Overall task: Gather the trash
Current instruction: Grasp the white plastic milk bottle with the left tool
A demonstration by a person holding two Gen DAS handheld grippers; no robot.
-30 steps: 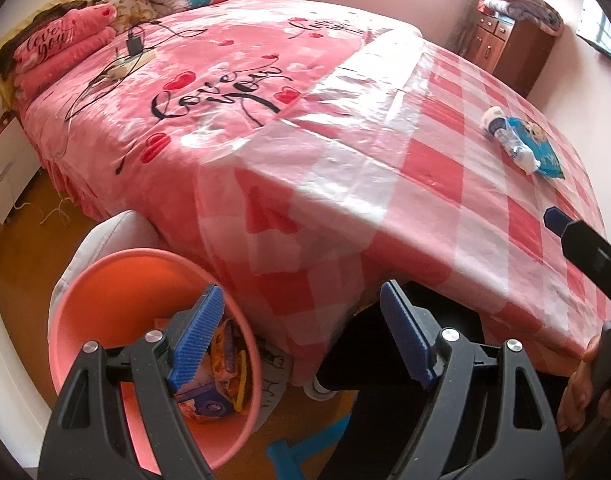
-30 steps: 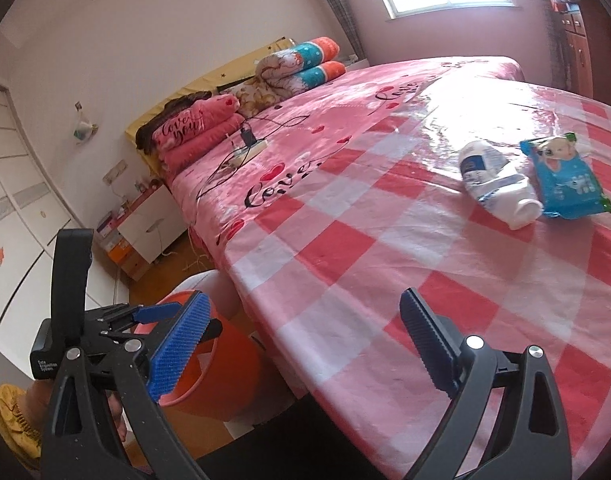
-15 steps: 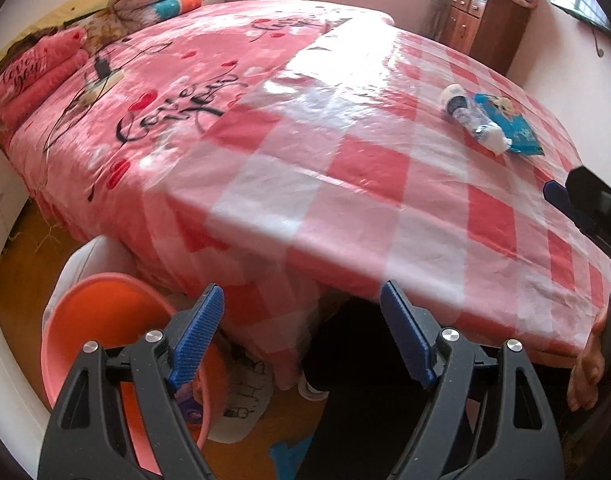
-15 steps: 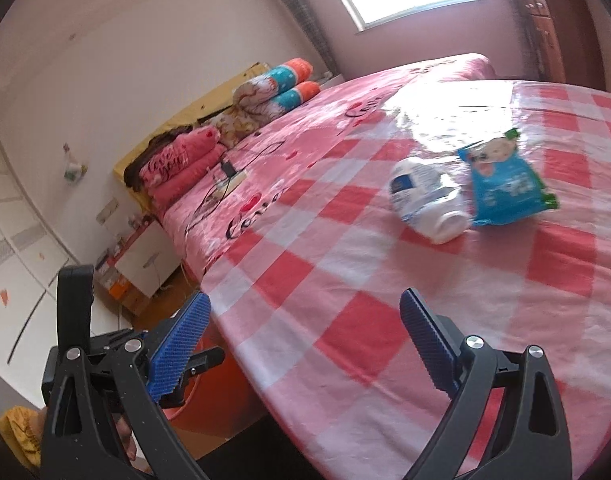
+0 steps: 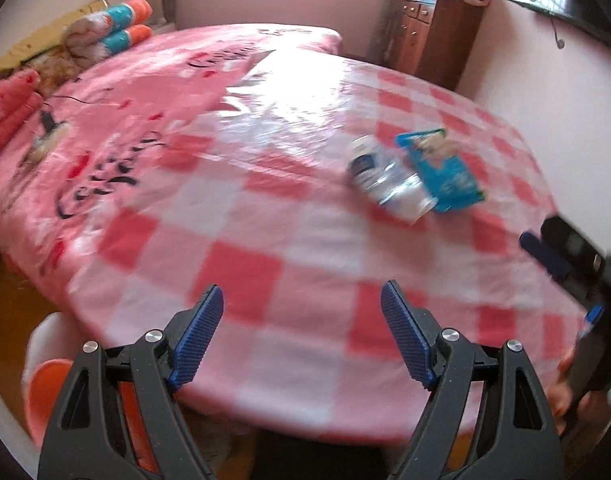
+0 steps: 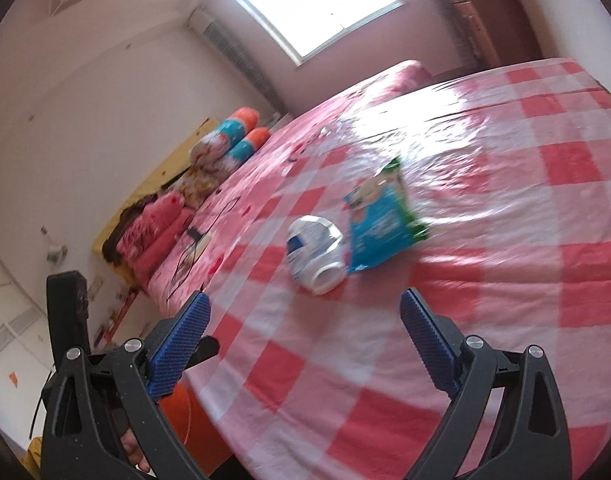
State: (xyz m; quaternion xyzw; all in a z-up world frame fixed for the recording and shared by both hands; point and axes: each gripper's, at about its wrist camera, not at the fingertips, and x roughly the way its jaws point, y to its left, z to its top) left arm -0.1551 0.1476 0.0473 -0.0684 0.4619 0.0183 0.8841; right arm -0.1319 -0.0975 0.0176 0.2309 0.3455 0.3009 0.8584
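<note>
A crushed clear plastic bottle [image 5: 389, 186] with a blue label lies on the pink checked tablecloth [image 5: 265, 280], touching a blue snack wrapper [image 5: 441, 168] on its right. Both show in the right wrist view, bottle [image 6: 315, 254] and wrapper [image 6: 381, 224]. My left gripper [image 5: 303, 328] is open and empty over the table's near edge. My right gripper [image 6: 305, 336] is open and empty, short of the bottle. The right gripper also shows at the right edge of the left wrist view [image 5: 565, 256]. An orange bin [image 5: 45, 392] sits low left, mostly hidden.
A bed with a pink quilt [image 5: 117, 120] adjoins the table's far left, with pillows [image 5: 109, 34] and a charger cable [image 5: 45, 128]. A wooden cabinet [image 5: 433, 40] stands at the back right. The orange bin also shows in the right wrist view [image 6: 197, 432].
Both grippers have risen and moved forward over the table toward the bottle and wrapper. The orange bin has dropped to the lower left corner of the left view.
</note>
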